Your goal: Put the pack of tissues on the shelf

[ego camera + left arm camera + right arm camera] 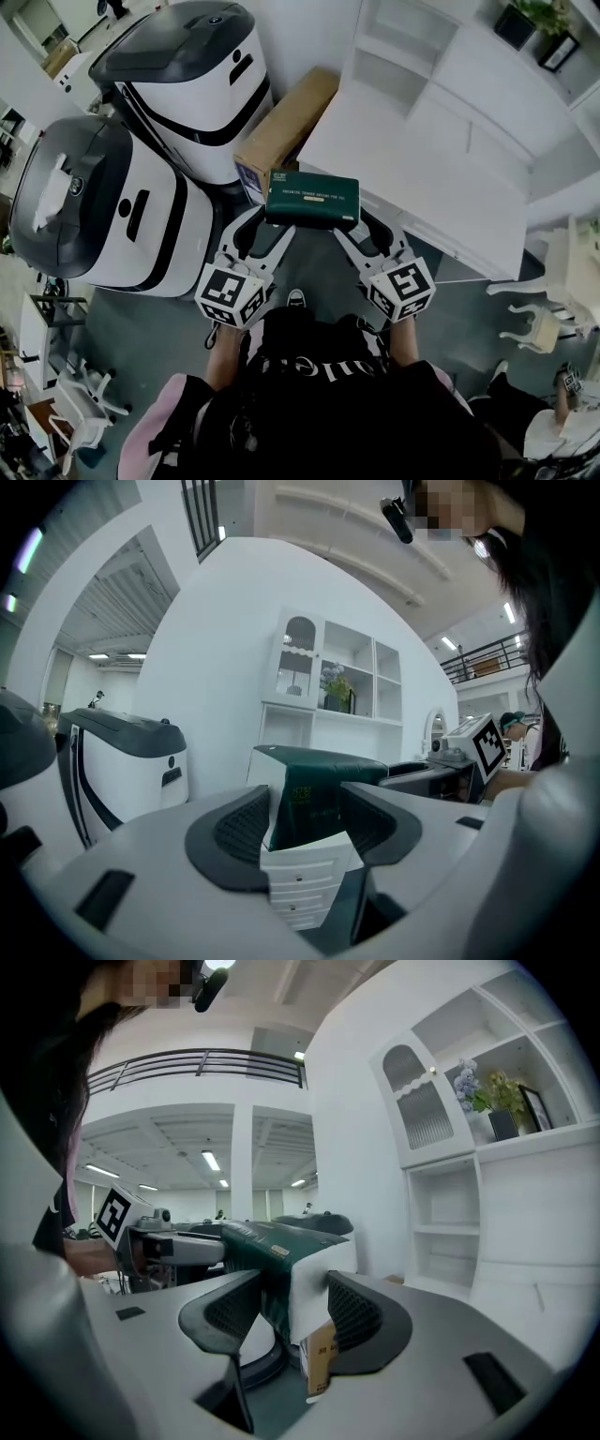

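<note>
Two grippers: I have the left gripper and the right gripper raised in front of me, one on each end of the pack of tissues.
Left fingers: narrow, clamped on the pack's end. The dark green wrap fills the gap between them.
Right fingers: narrow too, pinching the other end where the white side of the pack shows.
Pack: in the air and roughly level, bridging the two pairs of fingers. It touches nothing else that I can see.
Shelf: white open unit ahead of the fingers and off to their right, well apart from the pack. A plant sits in an upper compartment; the lower ones look bare.
Beyond the left fingers: a cardboard box lies just past the pack, with two white machines further to that side.
Stage: I judge the carry is under way and the placing is not yet done.
Risk, grip: the pack is soft, so if I let the two grippers drift apart or together it may buckle or slide out of one pair of fingers.
Risk, entry: a wide pack held by its ends could catch a compartment wall, or the fingers themselves could knock the frame.
Risk, release: opening one side first would let the pack tip and drop.
</note>
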